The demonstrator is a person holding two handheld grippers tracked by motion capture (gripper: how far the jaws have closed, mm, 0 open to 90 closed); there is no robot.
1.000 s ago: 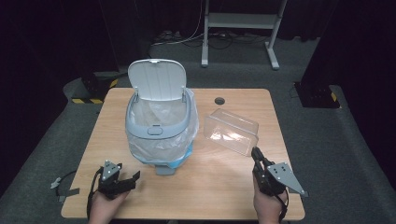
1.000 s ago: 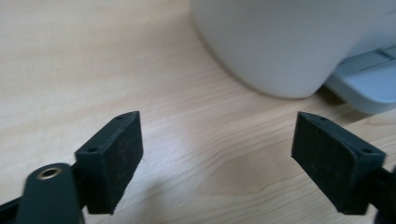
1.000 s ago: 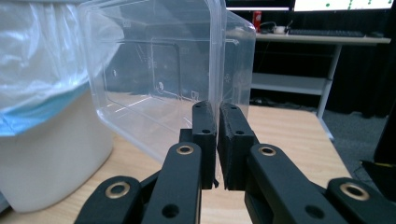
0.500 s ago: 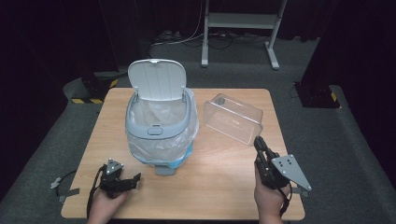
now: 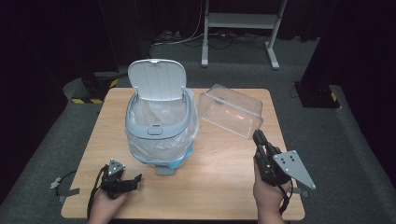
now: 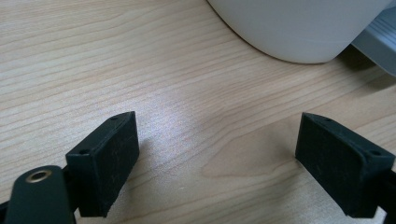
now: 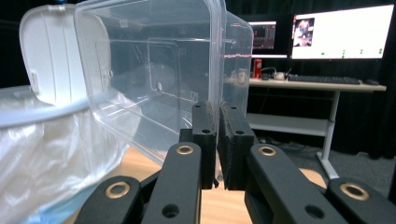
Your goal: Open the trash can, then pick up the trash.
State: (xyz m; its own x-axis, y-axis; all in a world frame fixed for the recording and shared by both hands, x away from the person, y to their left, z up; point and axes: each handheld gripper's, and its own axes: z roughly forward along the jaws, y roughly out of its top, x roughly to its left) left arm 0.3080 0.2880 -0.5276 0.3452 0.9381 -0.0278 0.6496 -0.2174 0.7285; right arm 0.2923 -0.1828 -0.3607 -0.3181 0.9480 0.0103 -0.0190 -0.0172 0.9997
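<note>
Dark curtains and grey carpet ring a pale wooden table [image 5: 224, 186], seen whole from the high view. On it stands a grey lidded bin [image 5: 159, 126] lined with a thin plastic bag [image 5: 161, 112], its lid [image 5: 156, 79] flipped up at the back. The right gripper [image 5: 258, 136] holds a clear plastic container [image 5: 231, 109] up off the tabletop, tilted with its open side toward the bin and its left end close beside the bin's rim.

Only the right gripper view shows the grip itself: its jaws are pressed together on the container's thin rim [image 7: 218, 70], with the bag and raised lid at its left and a desk with lit monitors [image 7: 343, 31] far behind. The left gripper view looks along the bare wood at the bin's rounded white base [image 6: 299, 28]; its jaws stand wide apart with nothing between them. From above, the left gripper [image 5: 135, 178] rests low on the table's near left corner, well apart from the container.

A metal stand [image 5: 238, 21] stands beyond the table's far edge. Nothing lies between container and bin opening.

Compared with a second ago, the container has come up from lying flat on the table at the right and swung toward the bin; the left gripper has kept its place.
</note>
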